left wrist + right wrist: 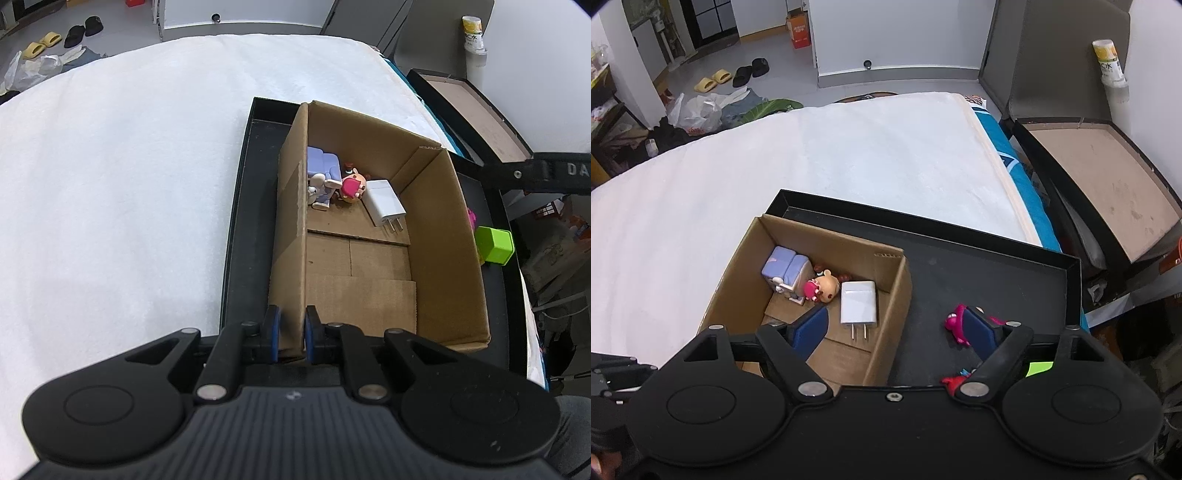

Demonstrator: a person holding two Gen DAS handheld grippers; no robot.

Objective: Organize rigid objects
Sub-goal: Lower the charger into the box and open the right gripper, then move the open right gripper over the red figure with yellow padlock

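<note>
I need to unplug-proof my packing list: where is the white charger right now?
The white charger lies flat inside the cardboard box, near its far right corner, prongs toward the camera, just right of the pink-haired figurine.

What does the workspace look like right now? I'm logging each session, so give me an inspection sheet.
Surface: white padded cover; black tray lies on it.
Job's things: cardboard box in the tray holds a white charger, a lilac toy and a pink-haired figurine. Pink toy and green cube lie on the tray outside the box.
Clutter: nothing seen on the cover.
Grippers: left gripper shut on the box's near wall; right gripper open, nothing between its fingers.
Cables: nothing seen.
Surroundings: slippers and plastic bag on the floor.
</note>
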